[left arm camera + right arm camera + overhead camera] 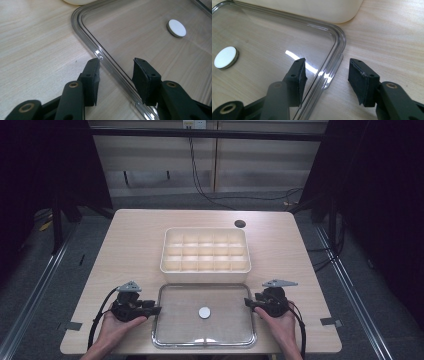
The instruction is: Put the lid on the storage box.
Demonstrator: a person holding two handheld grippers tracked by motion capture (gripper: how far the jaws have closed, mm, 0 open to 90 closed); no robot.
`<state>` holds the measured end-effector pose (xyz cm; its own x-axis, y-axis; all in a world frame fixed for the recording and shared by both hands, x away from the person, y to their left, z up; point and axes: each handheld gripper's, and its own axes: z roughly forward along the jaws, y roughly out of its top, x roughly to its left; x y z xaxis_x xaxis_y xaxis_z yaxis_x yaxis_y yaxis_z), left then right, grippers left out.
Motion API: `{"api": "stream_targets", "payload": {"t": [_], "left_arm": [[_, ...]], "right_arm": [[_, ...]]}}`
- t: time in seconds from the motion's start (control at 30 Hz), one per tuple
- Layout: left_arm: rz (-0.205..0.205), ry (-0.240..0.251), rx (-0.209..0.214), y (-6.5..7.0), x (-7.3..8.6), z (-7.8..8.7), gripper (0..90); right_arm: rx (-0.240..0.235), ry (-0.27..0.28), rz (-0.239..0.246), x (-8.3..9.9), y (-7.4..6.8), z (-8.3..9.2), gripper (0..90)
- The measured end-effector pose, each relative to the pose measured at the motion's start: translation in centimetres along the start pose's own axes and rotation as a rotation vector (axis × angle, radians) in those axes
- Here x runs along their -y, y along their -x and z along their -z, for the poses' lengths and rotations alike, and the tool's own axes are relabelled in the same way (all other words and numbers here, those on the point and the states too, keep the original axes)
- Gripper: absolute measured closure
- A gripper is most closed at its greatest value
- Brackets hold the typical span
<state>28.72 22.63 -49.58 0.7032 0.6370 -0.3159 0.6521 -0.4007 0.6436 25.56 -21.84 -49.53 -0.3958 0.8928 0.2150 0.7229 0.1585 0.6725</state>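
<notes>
A clear plastic lid (180,322) lies flat on the wooden table near its front edge, with a small white round disc (204,312) at its middle. My left gripper (156,310) is at the lid's left edge. In the left gripper view its jaws (116,75) stand apart on either side of the lid's rim (85,32), pads not pressing on it, the disc (176,28) farther off. My right gripper (248,303) is at the lid's right edge. Its jaws (327,75) straddle the rim (339,35) and a small tab there, with gaps on both sides.
A cream box (205,270) divided into several compartments stands just behind the lid, its wall (312,10) close to the lid's far edge. A dark round hole (240,224) is in the table at the back right. Grey tape marks (73,325) sit near the front corners.
</notes>
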Motion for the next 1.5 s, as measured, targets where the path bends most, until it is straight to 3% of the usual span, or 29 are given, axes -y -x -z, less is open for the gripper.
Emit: {"api": "stream_targets", "payload": {"t": [0.33, 0.47, 0.6, 0.67, 0.8, 1.03, 1.5], "left_arm": [[-0.009, -0.006, 0.003, 0.3, 0.0, -0.1, 56.5], [-0.010, -0.005, 0.006, 0.5, 0.0, -0.3, 62.0], [-0.018, -0.006, -0.003, 0.6, 0.0, -0.3, 62.4], [-0.016, -0.008, 0.005, 0.5, 0.0, -0.3, 62.6], [-0.009, -0.006, 0.014, 0.3, 0.0, -0.3, 63.0], [-0.010, -0.006, 0.010, 0.3, -0.1, -0.3, 64.2], [-0.009, -0.010, 0.011, 0.0, -0.1, -0.2, 66.7]], "right_arm": [[0.012, -0.002, 0.006, 0.1, -0.2, -0.4, 49.8], [-0.018, -0.001, -0.020, 0.1, -0.4, -0.5, 50.8], [-0.013, 0.010, -0.036, 0.1, -0.5, -0.6, 50.8], [-0.024, 0.015, -0.070, 0.1, -0.3, -0.6, 50.8], [-0.083, 0.042, -0.186, 0.3, 0.4, -0.5, 50.8], [-0.167, 0.075, -0.309, 0.8, 1.6, -0.4, 54.4], [-0.257, 0.107, -0.413, 1.2, 2.4, 0.3, 58.3]]}}
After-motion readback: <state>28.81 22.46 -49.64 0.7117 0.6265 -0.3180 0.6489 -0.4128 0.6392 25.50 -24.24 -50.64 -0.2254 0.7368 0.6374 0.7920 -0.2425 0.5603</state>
